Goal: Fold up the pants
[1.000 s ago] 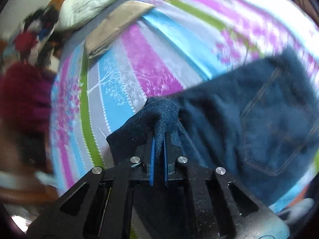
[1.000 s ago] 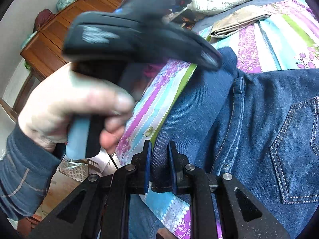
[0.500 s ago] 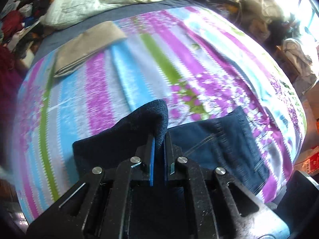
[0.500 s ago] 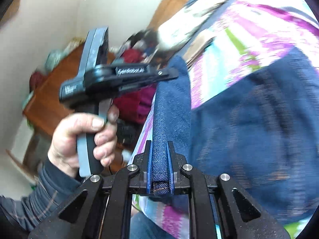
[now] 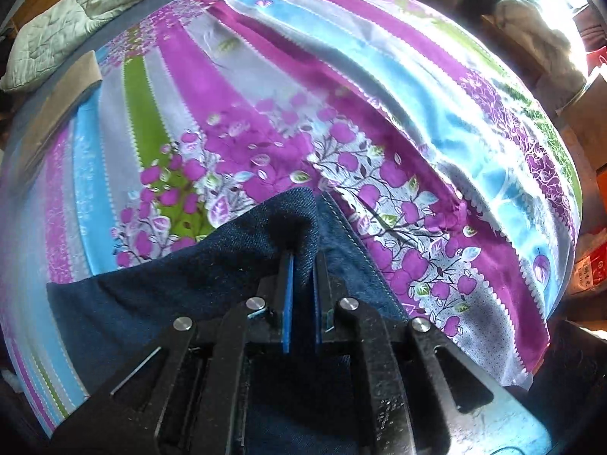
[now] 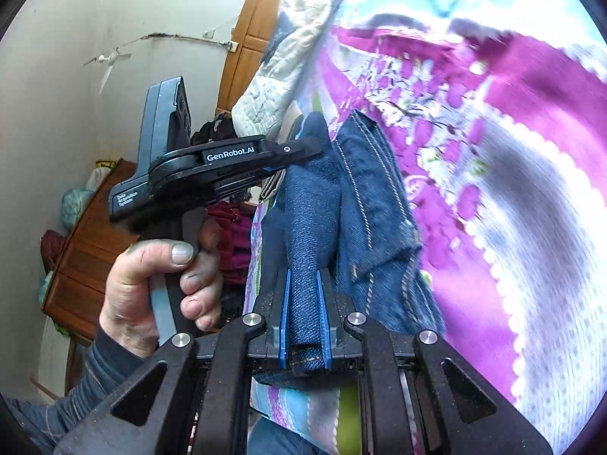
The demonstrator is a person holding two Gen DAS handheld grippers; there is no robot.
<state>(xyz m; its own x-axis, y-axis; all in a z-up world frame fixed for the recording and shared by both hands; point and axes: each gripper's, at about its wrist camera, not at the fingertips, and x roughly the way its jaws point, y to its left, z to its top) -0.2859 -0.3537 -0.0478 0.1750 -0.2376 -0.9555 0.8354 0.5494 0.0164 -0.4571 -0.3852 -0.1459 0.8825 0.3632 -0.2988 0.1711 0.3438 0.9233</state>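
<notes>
1. Bed (image 5: 379, 87): striped purple, blue and green floral sheet fills most of both views & serves as the folding surface. A pale quilt (image 5: 57, 26) is bunched at the far end; a tan folded item (image 5: 57, 102) lies near the quilt, well apart from the work.

2. Pants (image 5: 159, 303): dark blue denim, partly lying on the sheet at the near edge, partly lifted. In the right wrist view the cloth hangs doubled, w/ a stitched seam running down the side. How much of the garment is on the bed can't be told from here.

3. Person's hand (image 6: 151, 284): wraps the handle of the left tool; grey-blue sleeve at the wrist.

4. Left tongs (image 5: 301, 265): clenched on a raised peak of denim, cloth draping down both sides of the blue pads.

5. Right tongs (image 6: 303, 303): clamped on a thick doubled band of denim, prob. a hem or waistband edge; cloth fills the gap between the pads.

6. Step in hand (judgement): mid-fold carry. Both tongs hold one edge up, side by side, bringing it over the rest of the garment.

7. Next move (judgement): needs both grips kept level, the edge laid down flush onto the part on the sheet, then both released together so the layers don't skew.
</notes>
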